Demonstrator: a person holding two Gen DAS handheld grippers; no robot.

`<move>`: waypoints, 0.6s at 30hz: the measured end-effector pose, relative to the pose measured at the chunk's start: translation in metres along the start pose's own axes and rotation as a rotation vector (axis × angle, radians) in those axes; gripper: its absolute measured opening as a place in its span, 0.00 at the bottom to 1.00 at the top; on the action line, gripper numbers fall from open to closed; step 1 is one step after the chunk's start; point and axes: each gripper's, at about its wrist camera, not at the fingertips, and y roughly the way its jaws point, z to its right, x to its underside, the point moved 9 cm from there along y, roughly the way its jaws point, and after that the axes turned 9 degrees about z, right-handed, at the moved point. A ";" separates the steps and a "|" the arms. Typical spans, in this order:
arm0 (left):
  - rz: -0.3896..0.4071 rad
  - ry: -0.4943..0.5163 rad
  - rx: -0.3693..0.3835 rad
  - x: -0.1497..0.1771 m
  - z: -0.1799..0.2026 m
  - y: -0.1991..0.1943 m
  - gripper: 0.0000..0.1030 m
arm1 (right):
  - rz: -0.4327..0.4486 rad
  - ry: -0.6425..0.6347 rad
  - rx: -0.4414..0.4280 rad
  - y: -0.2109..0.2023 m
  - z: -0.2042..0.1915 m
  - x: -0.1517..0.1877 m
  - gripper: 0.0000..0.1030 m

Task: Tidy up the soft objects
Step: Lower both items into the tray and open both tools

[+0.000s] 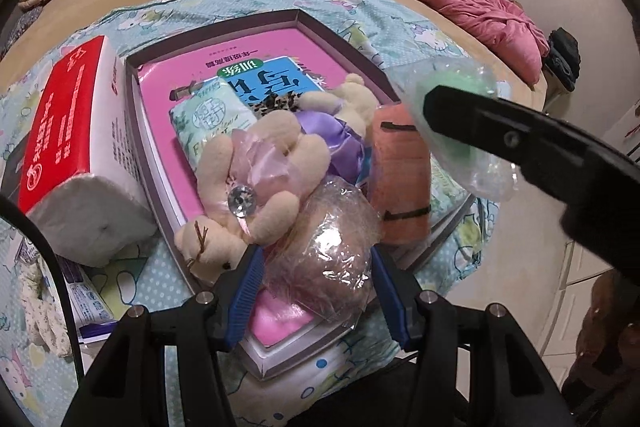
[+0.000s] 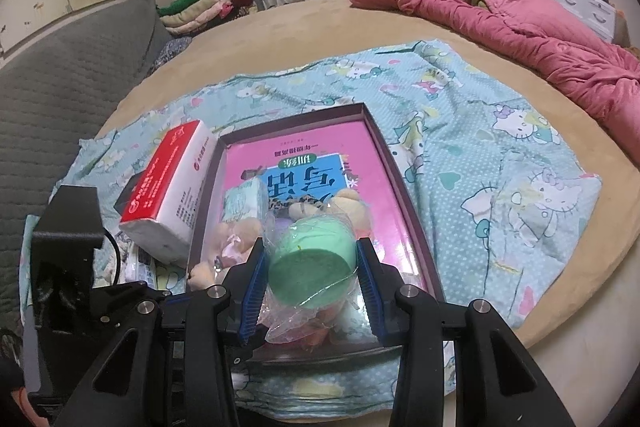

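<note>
Both grippers hang over the shallow box (image 2: 404, 187) that lies on the patterned sheet (image 2: 500, 155), each with a load. The left gripper (image 1: 316, 287) is clenched on a brownish soft pad in clear wrap (image 1: 328, 259), its blue pads pressing the wrap on both sides, above the near end of the box. The right gripper (image 2: 310, 279) grasps a green round sponge in a clear bag (image 2: 312, 267), pinched between its pads over the near middle of the box. Already inside lie a beige plush toy (image 1: 256, 187) at the near left, an orange plush roll (image 1: 400, 179) at the near right, a small tissue pack (image 1: 208, 123) by the left wall and a pink book (image 2: 304, 163) as the floor; a red-topped tissue pack (image 2: 172, 187) sits outside, against the left wall. The step looks like setting both wrapped pieces down in the box. To do it well, I would lower each until the wrap rests on something firm, aim the green one at the bare pink cover toward the far right corner, keep the two grippers apart, and only then let go, since slick wrap on plush may slide out over the near edge
</note>
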 end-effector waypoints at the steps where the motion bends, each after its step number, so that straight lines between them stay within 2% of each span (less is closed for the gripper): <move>1: 0.002 -0.004 0.001 0.000 -0.001 0.000 0.53 | -0.003 0.000 -0.001 0.002 -0.001 0.000 0.43; 18: 0.002 -0.018 0.016 0.004 -0.003 0.002 0.53 | -0.047 -0.016 0.000 0.038 -0.002 0.009 0.43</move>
